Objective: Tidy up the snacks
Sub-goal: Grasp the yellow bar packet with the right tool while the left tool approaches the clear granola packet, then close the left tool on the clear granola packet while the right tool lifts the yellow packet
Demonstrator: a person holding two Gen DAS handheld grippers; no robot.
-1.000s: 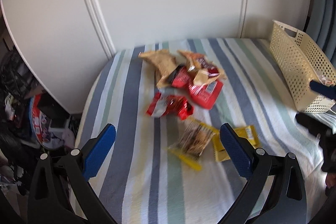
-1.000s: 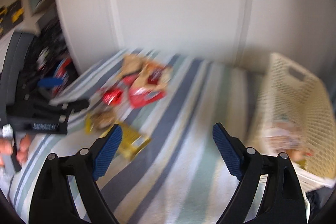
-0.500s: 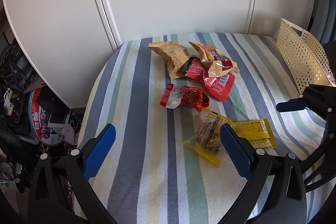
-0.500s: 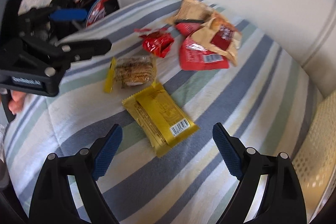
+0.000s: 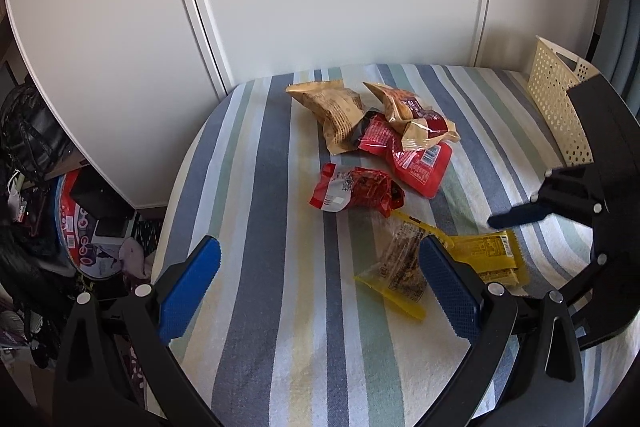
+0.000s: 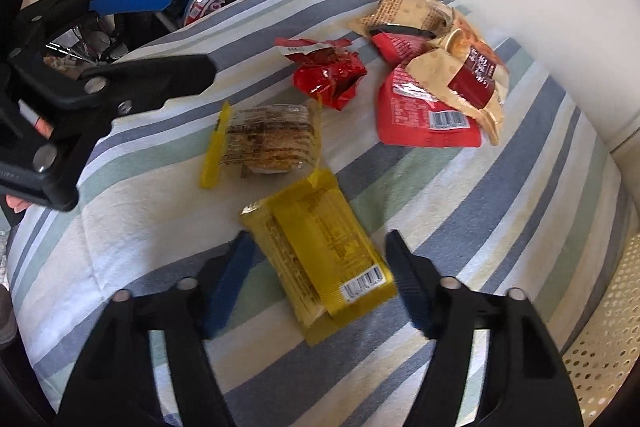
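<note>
On the striped bed (image 6: 460, 211), your right claw (image 6: 316, 255) stands wide apart, straddling the yellow packet (image 6: 320, 259) without clamping it. Your left claw (image 5: 316, 279) is likewise spread and empty, its right finger hiding part of the clear biscuit pack (image 5: 400, 259). Barcodes show; the packets' print is unreadable. The basket (image 5: 556, 99) is cut off.

**Both grippers open, right one low over the yellow packet**

The right gripper (image 6: 318, 255) has its jaws spread, one finger on each side of the yellow packet (image 6: 320, 255), not pressing it. The left gripper (image 5: 318, 277) is also wide open, held above the bedcover on the far side of that packet from the right one, its fingers (image 5: 188, 285) clasping nothing.
</note>
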